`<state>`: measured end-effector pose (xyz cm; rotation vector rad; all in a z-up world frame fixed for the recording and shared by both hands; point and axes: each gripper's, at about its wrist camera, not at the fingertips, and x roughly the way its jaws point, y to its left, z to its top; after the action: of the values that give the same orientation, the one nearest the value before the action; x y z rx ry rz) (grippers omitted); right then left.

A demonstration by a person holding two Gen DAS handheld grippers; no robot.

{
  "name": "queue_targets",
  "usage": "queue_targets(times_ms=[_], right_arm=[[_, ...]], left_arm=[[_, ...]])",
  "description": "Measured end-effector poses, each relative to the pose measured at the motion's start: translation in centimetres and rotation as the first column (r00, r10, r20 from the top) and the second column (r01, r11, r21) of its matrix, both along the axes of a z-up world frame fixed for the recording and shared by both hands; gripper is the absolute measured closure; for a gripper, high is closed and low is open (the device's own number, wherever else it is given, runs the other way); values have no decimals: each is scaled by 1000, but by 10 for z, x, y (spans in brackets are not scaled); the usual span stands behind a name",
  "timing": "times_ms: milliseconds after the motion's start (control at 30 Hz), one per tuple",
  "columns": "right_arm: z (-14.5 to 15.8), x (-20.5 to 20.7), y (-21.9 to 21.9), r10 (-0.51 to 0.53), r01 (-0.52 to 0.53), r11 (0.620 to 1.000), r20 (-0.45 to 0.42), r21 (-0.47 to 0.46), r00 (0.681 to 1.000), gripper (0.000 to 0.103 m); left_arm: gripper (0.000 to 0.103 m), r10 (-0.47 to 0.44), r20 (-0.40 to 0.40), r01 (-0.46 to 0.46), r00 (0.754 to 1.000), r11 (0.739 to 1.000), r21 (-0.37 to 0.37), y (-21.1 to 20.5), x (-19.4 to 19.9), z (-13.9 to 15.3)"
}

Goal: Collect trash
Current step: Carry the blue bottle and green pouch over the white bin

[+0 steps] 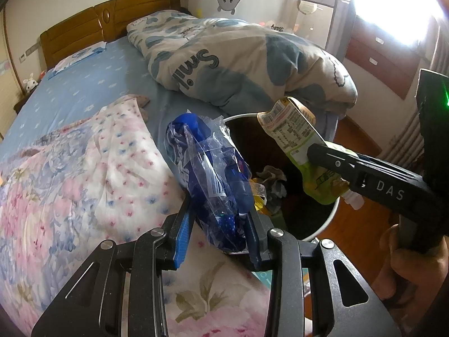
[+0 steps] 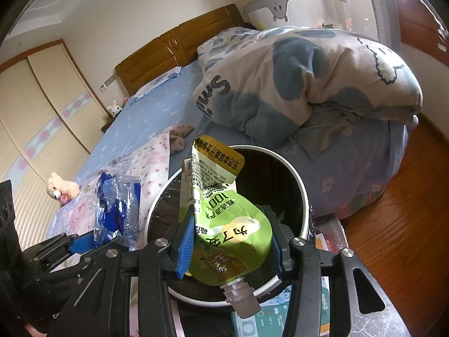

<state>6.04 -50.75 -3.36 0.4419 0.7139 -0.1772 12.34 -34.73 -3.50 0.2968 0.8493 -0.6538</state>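
Where the left wrist view begins, the left gripper (image 1: 219, 227) has its jaws pinching a crumpled blue and clear plastic wrapper (image 1: 209, 174), which stands up over the edge of the bed, just beside the bin's rim.
Item: right gripper (image 2: 230, 241), jaws pinching a green spouted drink pouch (image 2: 224, 219); the pouch hangs spout-down, grey cap nearest the camera, above the bin's open mouth. A hand (image 1: 407, 255) grips this tool's handle at the right edge of the left view.
Item: round waste bin (image 2: 301, 193), white rim, dark liner, standing on the wooden floor (image 2: 393, 224) against the bed's side; crumpled grey and yellow scraps (image 1: 269, 185) lie inside.
Item: pink floral quilt (image 1: 84, 174), spread on the near part of the bed.
Item: blue sheet (image 1: 84, 90) with small white print, covering the mattress.
Item: folded cream and blue duvet (image 1: 238, 61), lettered, heaped on the far side.
Item: plush toy (image 2: 60, 188), on the quilt's edge.
Item: wooden headboard (image 1: 112, 19), farthest back, against the wall.
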Motion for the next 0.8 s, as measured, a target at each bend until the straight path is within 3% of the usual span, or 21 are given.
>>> queue_targets(times_ms=[800], right_arm=[[-5, 12, -11, 0, 0, 1000, -26, 10, 1000, 58]], left_arm=[[70, -5, -21, 6, 1000, 1000, 30, -18, 11, -12]])
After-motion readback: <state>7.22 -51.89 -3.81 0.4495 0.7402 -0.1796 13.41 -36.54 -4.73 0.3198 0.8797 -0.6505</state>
